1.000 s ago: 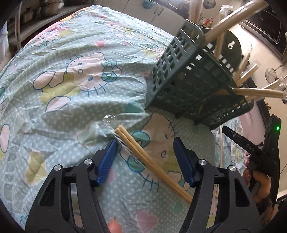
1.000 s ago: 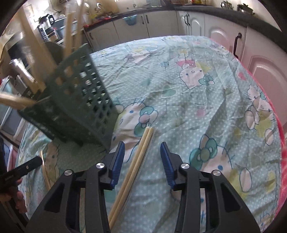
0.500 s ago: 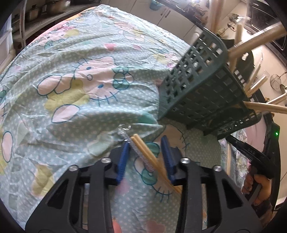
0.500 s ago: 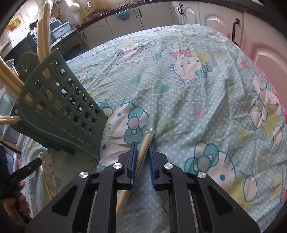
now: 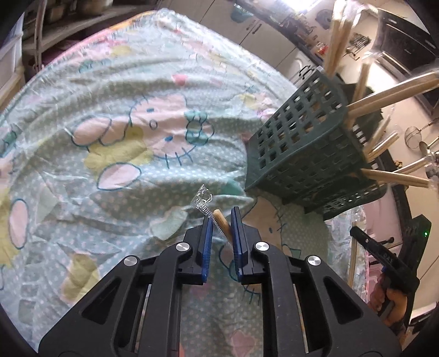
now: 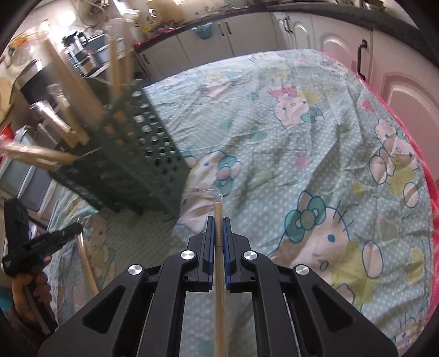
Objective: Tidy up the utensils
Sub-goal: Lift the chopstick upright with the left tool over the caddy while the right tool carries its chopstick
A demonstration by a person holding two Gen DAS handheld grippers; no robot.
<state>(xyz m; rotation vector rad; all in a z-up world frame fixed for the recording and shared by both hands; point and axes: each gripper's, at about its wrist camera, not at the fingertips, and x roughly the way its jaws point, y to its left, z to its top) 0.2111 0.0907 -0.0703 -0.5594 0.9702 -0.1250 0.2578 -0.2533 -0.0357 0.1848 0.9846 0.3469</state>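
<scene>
cartoon-cat tablecloth (image 6: 315, 131) — wrinkled, white kitchen cabinets (image 6: 247, 30), dark countertop (image 6: 343, 12)

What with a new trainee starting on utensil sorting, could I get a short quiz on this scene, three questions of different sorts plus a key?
1. True or false: the green basket is empty.
2. What is clamped in the right gripper? A) a spoon B) wrapped chopsticks C) nothing
3. In a few words: what covers the table?

Key
1. False: stored chopsticks stick out of its top.
2. B: the blue pads are shut on them, and the clear wrapper pokes out past the tips.
3. A pale green tablecloth printed with cartoon cats.
</scene>
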